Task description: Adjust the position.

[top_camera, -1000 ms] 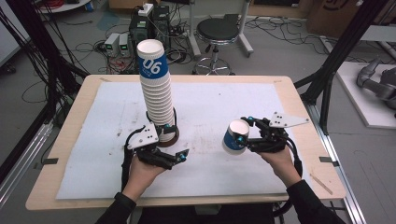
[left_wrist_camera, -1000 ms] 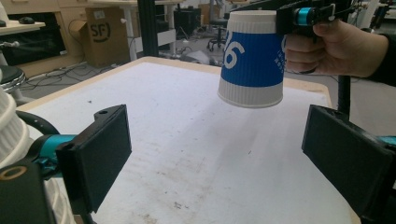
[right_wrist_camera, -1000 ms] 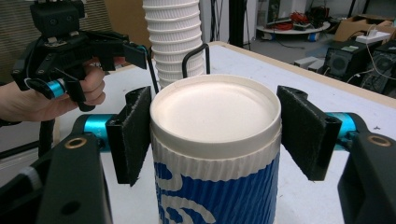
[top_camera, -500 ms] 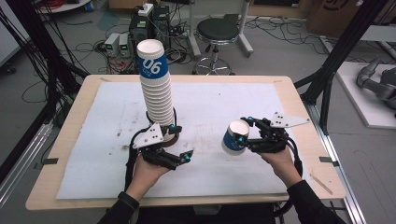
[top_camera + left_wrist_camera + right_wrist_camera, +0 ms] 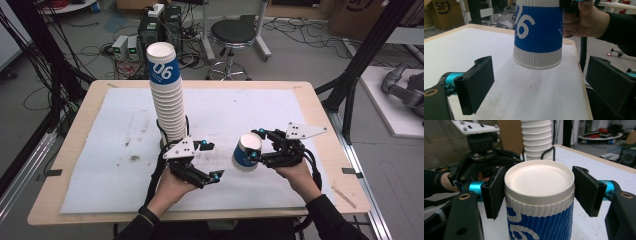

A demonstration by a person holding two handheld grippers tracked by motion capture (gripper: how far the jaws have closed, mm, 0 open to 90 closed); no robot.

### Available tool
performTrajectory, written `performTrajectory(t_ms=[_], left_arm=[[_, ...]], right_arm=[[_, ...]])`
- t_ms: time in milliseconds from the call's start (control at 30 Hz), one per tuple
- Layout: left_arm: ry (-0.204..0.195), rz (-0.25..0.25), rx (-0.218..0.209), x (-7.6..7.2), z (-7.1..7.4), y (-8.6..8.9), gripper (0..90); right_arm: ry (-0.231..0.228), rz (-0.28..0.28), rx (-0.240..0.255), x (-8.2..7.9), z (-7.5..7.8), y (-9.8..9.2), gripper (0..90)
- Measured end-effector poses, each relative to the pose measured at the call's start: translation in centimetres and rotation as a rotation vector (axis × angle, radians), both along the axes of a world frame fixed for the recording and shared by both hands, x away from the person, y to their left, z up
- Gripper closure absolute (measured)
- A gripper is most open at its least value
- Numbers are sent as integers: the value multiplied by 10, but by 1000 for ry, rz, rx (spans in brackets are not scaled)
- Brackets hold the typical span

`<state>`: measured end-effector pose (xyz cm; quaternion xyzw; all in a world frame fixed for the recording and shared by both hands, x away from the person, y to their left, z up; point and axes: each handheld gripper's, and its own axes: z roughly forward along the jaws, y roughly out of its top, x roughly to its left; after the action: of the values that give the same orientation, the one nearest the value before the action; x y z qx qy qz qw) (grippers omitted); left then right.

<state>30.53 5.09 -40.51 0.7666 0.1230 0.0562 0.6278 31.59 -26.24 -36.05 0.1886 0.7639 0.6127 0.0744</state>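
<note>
A tall stack of white ribbed paper cups (image 5: 170, 107) stands on the white mat, topped by a blue cup marked 06 (image 5: 162, 62). My right gripper (image 5: 255, 146) is shut on a single blue-and-white cup (image 5: 246, 152), which it holds tilted above the mat. In the right gripper view the pads (image 5: 495, 195) press both sides of that cup (image 5: 539, 202), whose closed white end faces the camera. My left gripper (image 5: 212, 160) stands open just left of this cup. In the left gripper view the cup (image 5: 537, 35) hangs ahead between the wide-apart jaws, untouched.
The white mat (image 5: 115, 150) covers most of the wooden table (image 5: 60, 170). A black stool (image 5: 232, 35) and tangled cables lie on the floor beyond the far edge. Black frame posts (image 5: 350, 85) stand at the table's right side. The stack (image 5: 537, 140) rises behind the held cup.
My left gripper has moved right, away from the foot of the stack and toward the held cup. The right gripper and its cup have stayed put.
</note>
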Motion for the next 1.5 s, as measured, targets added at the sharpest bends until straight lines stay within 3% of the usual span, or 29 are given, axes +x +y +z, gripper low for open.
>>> performTrajectory(t_ms=[733, 1167, 1500], left_arm=[[47, -83, 3, 0, -13, -29, 76], [51, -74, 41, 0, -17, -36, 85], [54, -82, 36, -1, -16, -36, 159]], right_arm=[[26, 137, -3, -10, -4, 32, 307], [37, 159, 9, -12, -5, 36, 307], [48, 158, 14, -12, -5, 36, 308]])
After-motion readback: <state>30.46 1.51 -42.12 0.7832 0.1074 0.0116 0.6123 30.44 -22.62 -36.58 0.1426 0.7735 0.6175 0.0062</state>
